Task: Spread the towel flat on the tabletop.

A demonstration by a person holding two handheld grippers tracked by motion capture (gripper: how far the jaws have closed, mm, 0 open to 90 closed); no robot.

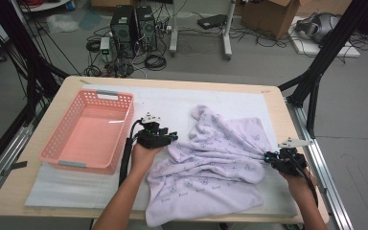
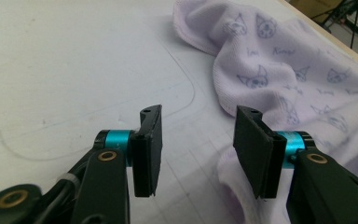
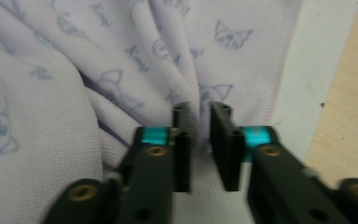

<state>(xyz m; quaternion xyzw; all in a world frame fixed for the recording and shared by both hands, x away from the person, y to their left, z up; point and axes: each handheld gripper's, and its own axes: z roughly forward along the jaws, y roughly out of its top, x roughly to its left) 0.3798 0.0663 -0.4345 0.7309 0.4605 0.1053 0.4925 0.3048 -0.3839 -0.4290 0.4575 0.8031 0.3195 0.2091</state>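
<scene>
A lilac towel (image 1: 211,158) printed with small cat faces lies crumpled on the white mat (image 1: 172,98), spread from the middle to the right. My left gripper (image 1: 174,137) rests at the towel's left edge, and in the left gripper view its jaws (image 2: 198,140) stand open over bare mat, with a towel (image 2: 279,70) corner under the right-hand jaw. My right gripper (image 1: 267,157) is at the towel's right edge, where the pleats run together. In the right gripper view it (image 3: 200,135) has a narrow gap between the jaws, and a fold of towel (image 3: 51,116) lies loose in that gap.
An empty pink plastic basket (image 1: 50,143) stands on the left of the mat. The wooden table edge (image 1: 280,110) runs close beside my right gripper. Black frame posts (image 1: 311,81) rise at both table sides, and computers and cables sit on the floor beyond.
</scene>
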